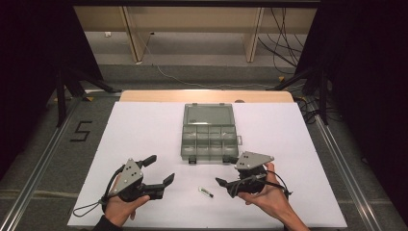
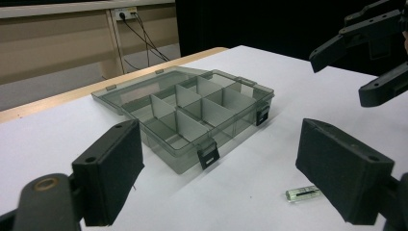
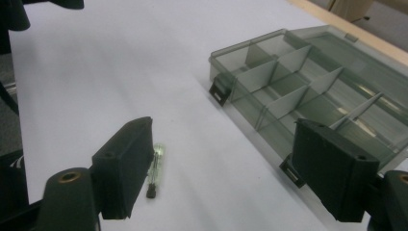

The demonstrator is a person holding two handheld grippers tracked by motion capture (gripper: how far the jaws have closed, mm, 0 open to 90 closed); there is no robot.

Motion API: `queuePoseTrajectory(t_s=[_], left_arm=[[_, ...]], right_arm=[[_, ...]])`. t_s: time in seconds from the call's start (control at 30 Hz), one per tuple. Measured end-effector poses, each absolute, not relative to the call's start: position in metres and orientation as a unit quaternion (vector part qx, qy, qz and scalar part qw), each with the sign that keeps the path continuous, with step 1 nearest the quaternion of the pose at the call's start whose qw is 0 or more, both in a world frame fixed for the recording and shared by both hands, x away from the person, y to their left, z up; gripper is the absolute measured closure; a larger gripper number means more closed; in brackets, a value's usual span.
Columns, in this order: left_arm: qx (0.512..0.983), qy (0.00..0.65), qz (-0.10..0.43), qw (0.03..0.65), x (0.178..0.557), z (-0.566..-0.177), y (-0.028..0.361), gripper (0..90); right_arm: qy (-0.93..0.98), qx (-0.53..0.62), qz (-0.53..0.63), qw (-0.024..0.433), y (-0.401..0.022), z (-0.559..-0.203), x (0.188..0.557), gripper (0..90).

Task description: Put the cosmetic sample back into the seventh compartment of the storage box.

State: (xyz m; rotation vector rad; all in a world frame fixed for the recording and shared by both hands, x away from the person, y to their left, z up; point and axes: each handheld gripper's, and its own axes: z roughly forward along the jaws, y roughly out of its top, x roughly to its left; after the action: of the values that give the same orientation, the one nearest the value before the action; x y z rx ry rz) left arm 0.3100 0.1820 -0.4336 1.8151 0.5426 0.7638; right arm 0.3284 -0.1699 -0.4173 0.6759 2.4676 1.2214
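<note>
We work on a white table sheet [image 1: 144, 130], and the largest thing on it is the smoky grey translucent plastic organiser box [image 1: 209, 133], lid laid open and flat behind, its tray of empty divided compartments facing us. Our left gripper [image 1: 160, 169] hovers near the sheet's front left with its jaws spread wide and nothing between them; our right gripper [image 1: 230, 171] sits just in front of the box's near right corner, jaws likewise parted and empty. Between the two grippers, well apart from the box, lies the small clear glass vial with a dark end cap [image 1: 206, 192] — flat on the sheet, and in the right gripper view it rests just beside that gripper's left pad [image 3: 126, 166].

The risks, as we judge them, come from the vial's roundness and smallness. A pad nudging it sideways could set it rolling toward the front edge. Closing off-centre might squirt it out — or squeezing hard might crack the glass. The right gripper also sits close to the box's black latch [image 3: 220, 91]; a careless swing could shove the light tray askew.
</note>
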Motion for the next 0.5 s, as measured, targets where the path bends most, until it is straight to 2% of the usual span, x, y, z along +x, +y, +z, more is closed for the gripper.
queuePoseTrajectory(t_s=[0.5], left_arm=[[0.757, 0.226, 0.320, 0.524, 0.310, -0.433, 0.182, 15.8]], right_arm=[[0.905, 0.201, 0.356, 0.116, -0.141, -0.429, 0.334, 26.7]])
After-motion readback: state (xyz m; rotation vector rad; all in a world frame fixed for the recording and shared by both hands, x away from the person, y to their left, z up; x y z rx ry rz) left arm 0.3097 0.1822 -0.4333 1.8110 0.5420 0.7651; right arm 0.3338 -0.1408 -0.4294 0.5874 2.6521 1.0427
